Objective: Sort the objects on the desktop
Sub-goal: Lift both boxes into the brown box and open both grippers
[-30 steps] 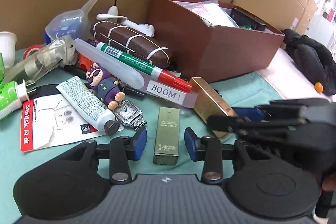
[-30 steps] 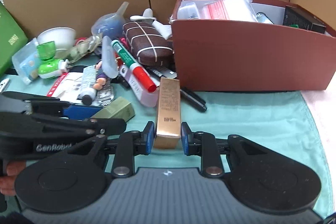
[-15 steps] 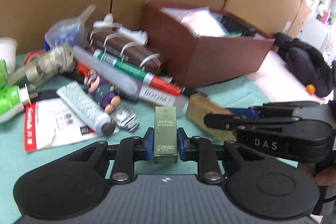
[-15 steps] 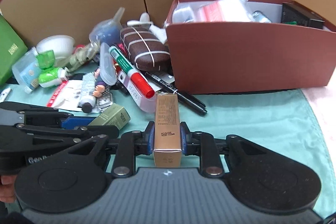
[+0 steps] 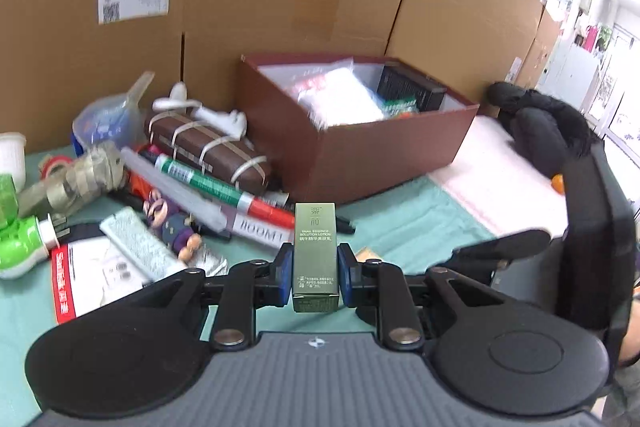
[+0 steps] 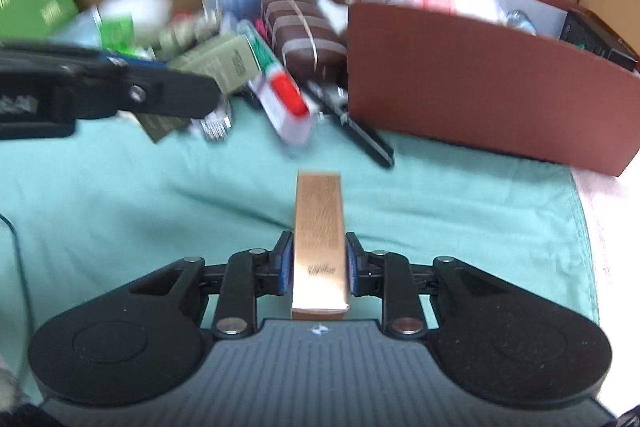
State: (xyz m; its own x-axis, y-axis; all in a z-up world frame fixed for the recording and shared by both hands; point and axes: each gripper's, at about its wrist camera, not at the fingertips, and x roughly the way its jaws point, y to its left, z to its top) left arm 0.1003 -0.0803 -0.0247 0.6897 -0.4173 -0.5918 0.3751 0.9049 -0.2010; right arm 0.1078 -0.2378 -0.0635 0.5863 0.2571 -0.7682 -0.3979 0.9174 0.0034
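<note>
You have lifted both cartons off the teal cloth (image 6: 120, 195): your left gripper (image 5: 313, 275) clamps the olive-green rectangular lotion carton (image 5: 315, 255); your right gripper's (image 6: 319, 269) jaws, easing apart, hold the copper-gold rectangular carton (image 6: 319, 239).

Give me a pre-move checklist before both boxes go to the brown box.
1. Left gripper clamped on the green lotion box: ok, pads press both sides.
2. Right gripper on the gold box: ok for now; the box sits between the pads, but the jaws are opening.
3. Green lotion box clear of the clutter: ok, it is lifted above the marker.
4. Room in the brown box: cannot tell; bags and a black case already fill much of it.
5. Gold box off the green cloth: cannot tell.
</note>
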